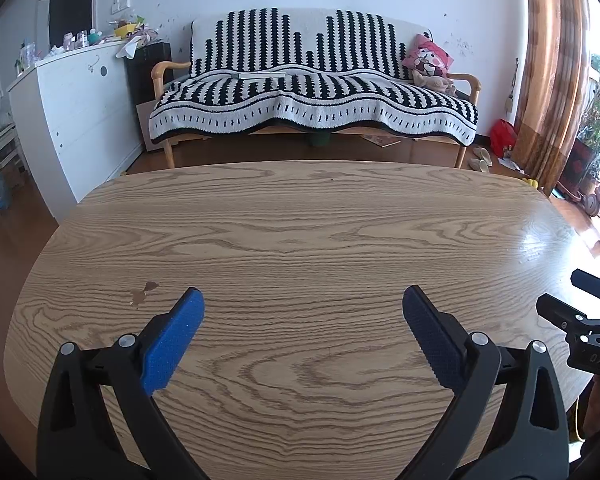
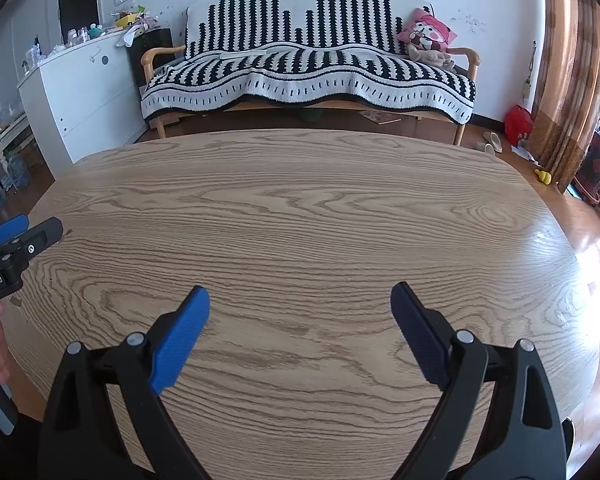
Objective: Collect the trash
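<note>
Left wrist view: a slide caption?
Open blue-padded left gripper above oval wooden table, striped sofa behind.

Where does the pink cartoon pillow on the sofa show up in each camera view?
Left wrist view: pink pillow sits upper right, at the sofa's right end by the armrest.
Right wrist view: pink pillow sits upper right, same sofa corner.
Shared landmark: the black-and-white striped sofa cover.

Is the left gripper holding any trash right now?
No. In the left wrist view the left gripper stands wide open above the wooden table, with only bare wood grain between its blue fingers.
</note>
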Demonstrator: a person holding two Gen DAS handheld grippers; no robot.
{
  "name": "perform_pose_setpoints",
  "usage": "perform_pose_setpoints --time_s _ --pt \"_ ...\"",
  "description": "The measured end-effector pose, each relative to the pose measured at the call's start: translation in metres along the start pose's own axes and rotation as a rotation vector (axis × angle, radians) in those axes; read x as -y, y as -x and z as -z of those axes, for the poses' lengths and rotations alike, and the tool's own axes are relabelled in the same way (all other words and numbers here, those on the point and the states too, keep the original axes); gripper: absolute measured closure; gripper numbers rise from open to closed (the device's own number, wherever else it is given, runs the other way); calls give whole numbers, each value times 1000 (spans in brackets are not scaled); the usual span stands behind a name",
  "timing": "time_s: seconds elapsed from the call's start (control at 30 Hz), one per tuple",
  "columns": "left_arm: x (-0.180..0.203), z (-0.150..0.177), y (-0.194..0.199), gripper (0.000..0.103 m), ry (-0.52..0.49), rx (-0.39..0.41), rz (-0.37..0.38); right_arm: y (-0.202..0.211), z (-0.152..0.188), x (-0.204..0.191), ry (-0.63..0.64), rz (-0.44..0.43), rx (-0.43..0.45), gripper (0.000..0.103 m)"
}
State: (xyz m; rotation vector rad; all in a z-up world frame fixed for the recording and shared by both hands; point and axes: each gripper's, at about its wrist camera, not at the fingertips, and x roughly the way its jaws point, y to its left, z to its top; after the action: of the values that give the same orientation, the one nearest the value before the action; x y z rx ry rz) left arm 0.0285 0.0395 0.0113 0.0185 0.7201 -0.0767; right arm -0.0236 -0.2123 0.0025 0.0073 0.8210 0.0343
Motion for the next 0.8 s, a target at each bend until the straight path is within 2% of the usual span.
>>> perform_pose_setpoints --time_s 0.8 --pt "-1 -1 -1 7 -1 -4 -6 0 0 -1 2 3 0 14"
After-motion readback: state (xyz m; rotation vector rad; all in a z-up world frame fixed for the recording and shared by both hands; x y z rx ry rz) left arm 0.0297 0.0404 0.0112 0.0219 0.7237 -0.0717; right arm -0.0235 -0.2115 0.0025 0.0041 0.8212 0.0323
